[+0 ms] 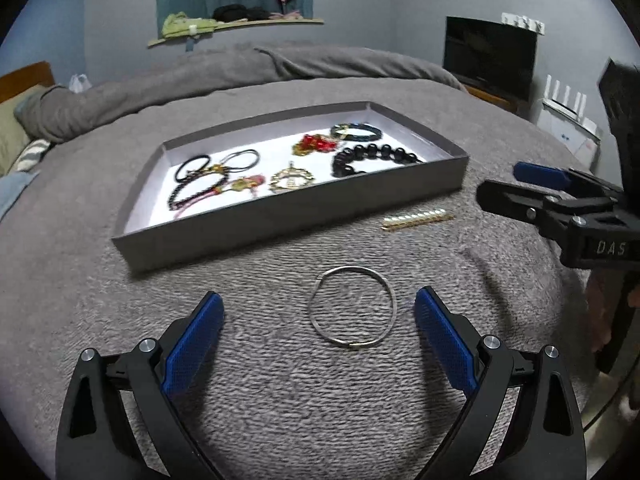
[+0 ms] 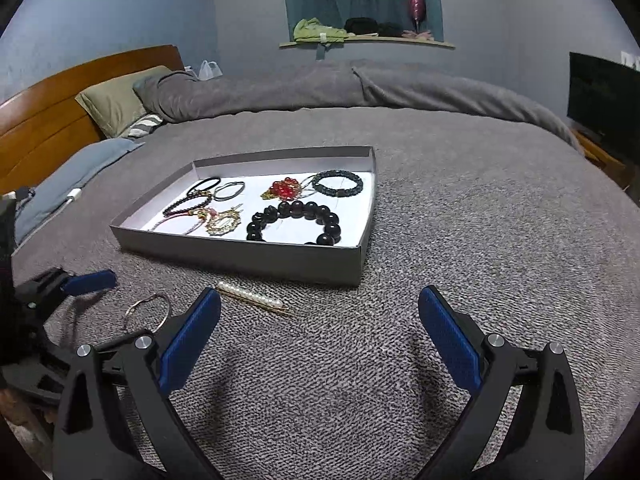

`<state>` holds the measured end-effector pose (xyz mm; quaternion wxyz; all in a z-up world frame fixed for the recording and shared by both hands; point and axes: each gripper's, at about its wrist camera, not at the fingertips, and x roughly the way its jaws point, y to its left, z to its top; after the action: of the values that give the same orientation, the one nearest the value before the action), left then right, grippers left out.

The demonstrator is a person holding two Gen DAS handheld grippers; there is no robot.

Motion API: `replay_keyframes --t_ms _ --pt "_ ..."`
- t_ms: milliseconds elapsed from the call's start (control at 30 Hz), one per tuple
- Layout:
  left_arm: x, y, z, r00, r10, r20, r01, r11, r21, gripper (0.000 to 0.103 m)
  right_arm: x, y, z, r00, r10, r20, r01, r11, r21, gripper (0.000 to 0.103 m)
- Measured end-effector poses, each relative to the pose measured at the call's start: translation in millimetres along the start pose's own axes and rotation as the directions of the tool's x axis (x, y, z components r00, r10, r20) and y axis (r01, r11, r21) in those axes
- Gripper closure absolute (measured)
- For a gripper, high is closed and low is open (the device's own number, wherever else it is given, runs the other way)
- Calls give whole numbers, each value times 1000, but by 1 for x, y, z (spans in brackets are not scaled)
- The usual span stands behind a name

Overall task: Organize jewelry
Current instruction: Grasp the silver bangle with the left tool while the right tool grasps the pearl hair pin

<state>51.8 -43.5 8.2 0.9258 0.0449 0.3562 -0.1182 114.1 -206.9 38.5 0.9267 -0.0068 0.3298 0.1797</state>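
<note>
A thin silver bangle (image 1: 353, 307) lies on the grey blanket between the tips of my open left gripper (image 1: 320, 316); it also shows in the right wrist view (image 2: 147, 312). A pearl hair clip (image 1: 417, 218) lies in front of the grey tray (image 1: 280, 216), also seen from the right (image 2: 252, 297). The tray (image 2: 240, 254) holds several bracelets, hair ties and pendants, with a black bead bracelet (image 2: 296, 222) nearest. My right gripper (image 2: 320, 316) is open and empty above the blanket, right of the clip.
The tray sits mid-bed on a grey blanket (image 2: 480, 240). Pillows (image 2: 116, 100) and a wooden headboard (image 2: 48, 120) stand at the left. A dark screen (image 1: 490, 56) stands at the right. A wall niche (image 2: 360, 12) holds small items.
</note>
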Motion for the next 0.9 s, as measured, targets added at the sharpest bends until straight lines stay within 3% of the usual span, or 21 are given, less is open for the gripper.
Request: replay_keyframes --t_ms 267,467,600,900 --pt "7 1 0 999 -36 -28 35 999 -5 11 6 2 0 999 30 -26 -30 999 10 5" --pt "5 -2 0 998 -55 -27 56 998 16 35 7 8 -2 998 50 -37 -50 999 -13 6" --pt "2 0 -1 998 -54 -25 54 998 32 55 12 12 -4 996 73 -53 -74 997 -30 15" --pt "-2 21 -1 999 -40 -35 40 999 -4 55 20 28 -4 993 86 -83 -95 990 -103 36"
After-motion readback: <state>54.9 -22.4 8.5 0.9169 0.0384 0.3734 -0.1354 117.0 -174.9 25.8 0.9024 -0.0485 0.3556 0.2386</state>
